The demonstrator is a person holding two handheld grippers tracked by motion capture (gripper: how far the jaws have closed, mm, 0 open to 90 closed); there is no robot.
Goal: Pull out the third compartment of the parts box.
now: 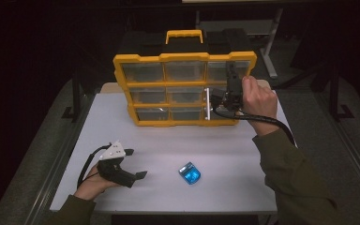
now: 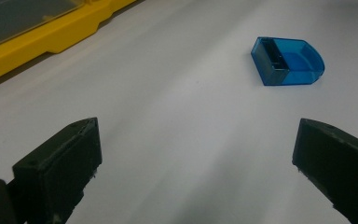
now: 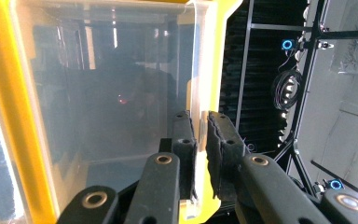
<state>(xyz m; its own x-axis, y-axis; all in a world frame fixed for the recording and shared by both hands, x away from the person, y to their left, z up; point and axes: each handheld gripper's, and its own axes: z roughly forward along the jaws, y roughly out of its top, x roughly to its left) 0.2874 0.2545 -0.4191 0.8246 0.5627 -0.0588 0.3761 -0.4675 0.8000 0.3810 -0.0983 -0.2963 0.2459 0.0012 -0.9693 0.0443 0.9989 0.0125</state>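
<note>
High view: my right gripper (image 1: 232, 86) is raised against the right side of the yellow organizer case (image 1: 183, 89), which stands upright at the far side of the white table (image 1: 168, 140); my hand covers much of the tool, so the jaw tips are hard to make out here. My left gripper (image 1: 133, 164) rests low on the near left of the table, jaws spread with nothing between them, and the small blue box (image 1: 189, 173) lies just to its right, apart from it. Left gripper view: my two black jaws stand wide apart over bare table, the blue box (image 2: 286, 60) beyond them, and a corner of the case (image 2: 46, 39) is cut off at the top left. Right gripper view: my jaws are clenched on the case's clear lid edge (image 3: 199, 107) beside the yellow frame; the compartments behind the hazy plastic cannot be made out.
</note>
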